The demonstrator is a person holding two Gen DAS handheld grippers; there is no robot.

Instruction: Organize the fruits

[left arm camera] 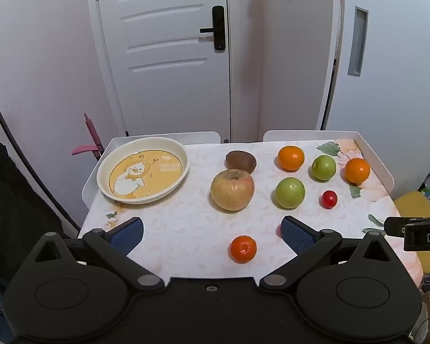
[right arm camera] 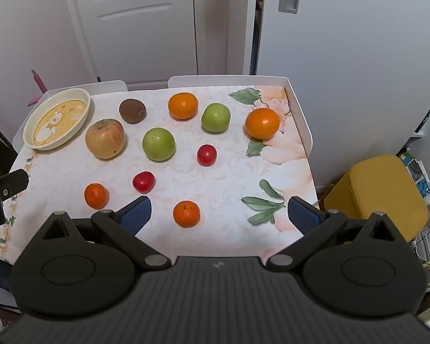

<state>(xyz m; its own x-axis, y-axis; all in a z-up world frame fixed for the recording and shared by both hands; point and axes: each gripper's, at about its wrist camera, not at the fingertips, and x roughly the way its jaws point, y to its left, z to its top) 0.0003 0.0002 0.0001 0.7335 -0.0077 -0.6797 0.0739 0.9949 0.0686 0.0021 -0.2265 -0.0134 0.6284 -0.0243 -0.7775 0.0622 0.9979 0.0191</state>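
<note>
Nothing in the yellow duck dish (left arm camera: 175,169) yet, far-left of the left gripper (left arm camera: 212,233); I'd take the nearest fruit first, coming down over each with pads level at its widest part. Left gripper: jaws fully apart, empty, a small mandarin (left arm camera: 243,248) on the cloth just ahead between the pads. Right gripper (right arm camera: 219,215): same, wide open, holding nothing, another mandarin (right arm camera: 186,213) between its fingers.

The near strip of the table (right arm camera: 215,177) lies mostly bare, broken only by two mandarins (right arm camera: 186,213) (right arm camera: 96,195) and a red tomato (right arm camera: 143,182). Farther back the fruits crowd together: the apple (right arm camera: 105,138) sits touching or nearly touching the kiwi (left arm camera: 240,161), blocking the way there. The raised white rim (right arm camera: 299,114) walls the far and right edges. The plate (right arm camera: 28,132) holds nothing.
</note>
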